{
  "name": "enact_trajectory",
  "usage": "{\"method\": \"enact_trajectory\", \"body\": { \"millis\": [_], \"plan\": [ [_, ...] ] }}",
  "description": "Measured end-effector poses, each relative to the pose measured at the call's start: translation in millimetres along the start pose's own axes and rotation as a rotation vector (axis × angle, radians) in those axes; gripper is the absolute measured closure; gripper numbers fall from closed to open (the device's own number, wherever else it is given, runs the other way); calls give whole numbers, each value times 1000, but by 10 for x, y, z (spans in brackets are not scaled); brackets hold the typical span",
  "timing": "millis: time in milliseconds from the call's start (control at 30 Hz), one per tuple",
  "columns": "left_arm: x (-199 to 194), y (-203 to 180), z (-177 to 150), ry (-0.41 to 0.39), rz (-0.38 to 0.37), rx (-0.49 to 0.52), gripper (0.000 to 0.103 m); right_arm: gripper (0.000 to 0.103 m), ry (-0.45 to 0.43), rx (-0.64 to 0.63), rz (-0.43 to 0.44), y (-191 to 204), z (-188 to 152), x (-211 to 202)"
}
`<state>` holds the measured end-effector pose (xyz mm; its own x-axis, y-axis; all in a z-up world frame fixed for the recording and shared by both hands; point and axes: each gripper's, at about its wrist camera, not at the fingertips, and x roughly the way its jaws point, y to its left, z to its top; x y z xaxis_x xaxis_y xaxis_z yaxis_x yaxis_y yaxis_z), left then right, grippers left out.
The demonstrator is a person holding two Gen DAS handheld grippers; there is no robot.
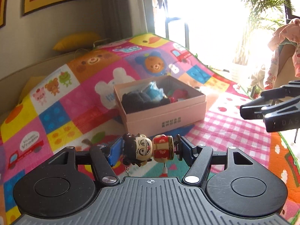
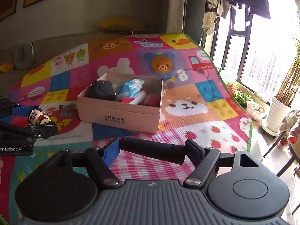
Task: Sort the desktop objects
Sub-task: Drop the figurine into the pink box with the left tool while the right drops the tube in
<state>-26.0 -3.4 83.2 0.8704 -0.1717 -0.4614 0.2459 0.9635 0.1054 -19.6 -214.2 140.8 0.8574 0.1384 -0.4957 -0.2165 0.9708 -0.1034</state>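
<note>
Your left gripper (image 1: 150,150) clamps a small painted figurine (image 1: 150,149) sideways between its blue pads, lifted above the patchwork mat (image 1: 56,97). Your right gripper (image 2: 152,151) holds a black cylinder (image 2: 152,151) crosswise, both pads pressing on its ends. Beyond both, the pink box (image 2: 120,117) sits on the mat with several toys already inside it.

Daylight floods in from the window (image 1: 206,18) on my left feed, blown out to pure white glare. My right feed is dimmer, its wall (image 2: 93,15) in shade. Both bend strongly at the edges; the play mat (image 1: 84,86) looks slightly soft.
</note>
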Motion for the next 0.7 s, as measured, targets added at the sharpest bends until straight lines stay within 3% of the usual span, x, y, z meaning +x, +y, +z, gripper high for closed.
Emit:
{"method": "enact_trajectory", "body": {
  "millis": [200,400,467,567,700],
  "plan": [
    [176,-141,649,-131,-25,95,33,27,-209,47,-11,-364,809,-347],
    [741,-151,1192,-173,-77,24,33,27,-306,86,-54,-573,1245,-284],
    [945,-110,1316,-160,-113,6,18,27,-291,93,-57,-602,1333,-155],
    [1016,63,1285,-175,-80,-50,7,27,-266,83,-72,-600,1379,55],
    [928,307,882,-149,-9,-117,6,27,-221,74,-65,-596,1354,336]
  ]
}}
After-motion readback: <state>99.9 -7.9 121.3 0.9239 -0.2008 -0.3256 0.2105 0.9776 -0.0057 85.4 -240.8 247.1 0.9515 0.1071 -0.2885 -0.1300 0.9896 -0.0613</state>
